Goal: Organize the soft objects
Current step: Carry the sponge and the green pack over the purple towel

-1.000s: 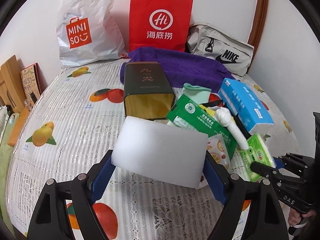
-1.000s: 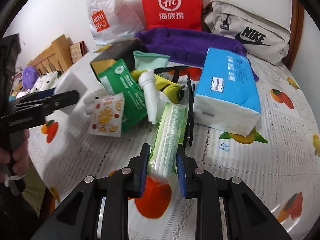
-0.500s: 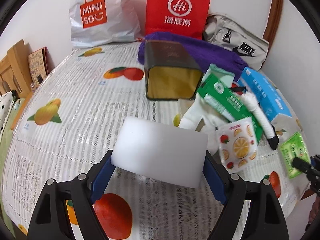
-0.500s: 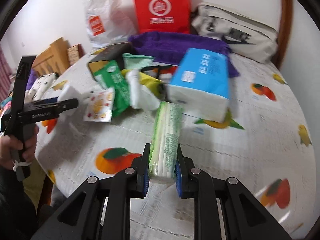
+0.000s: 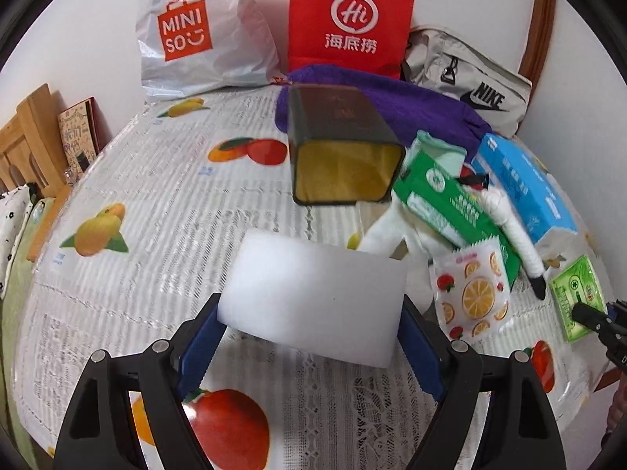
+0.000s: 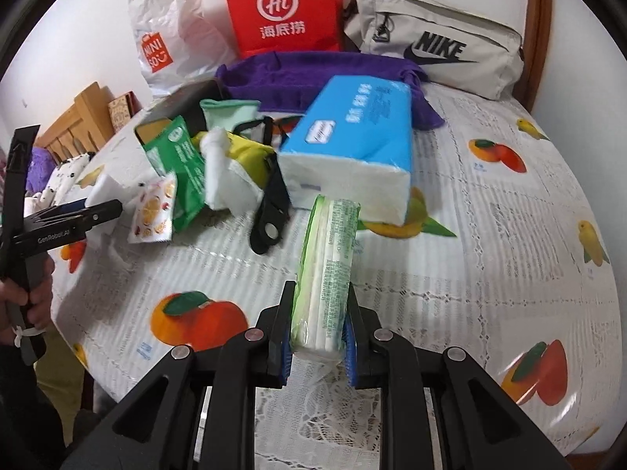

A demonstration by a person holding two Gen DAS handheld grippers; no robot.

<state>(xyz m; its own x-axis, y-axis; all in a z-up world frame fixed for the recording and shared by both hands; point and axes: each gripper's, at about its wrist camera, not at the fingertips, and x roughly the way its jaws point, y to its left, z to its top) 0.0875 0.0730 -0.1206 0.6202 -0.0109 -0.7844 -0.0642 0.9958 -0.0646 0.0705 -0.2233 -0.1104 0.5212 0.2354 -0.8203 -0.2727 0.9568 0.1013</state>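
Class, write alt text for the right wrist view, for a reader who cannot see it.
The right gripper holds a green tissue pack upright between its blue pads, above a fruit-print tablecloth. Behind it lie a blue tissue pack, a purple towel, a red bag and a grey Nike bag. At left, the left gripper holds a white sponge.

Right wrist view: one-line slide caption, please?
Right gripper clamps a green tissue pack above the fruit-print tablecloth.
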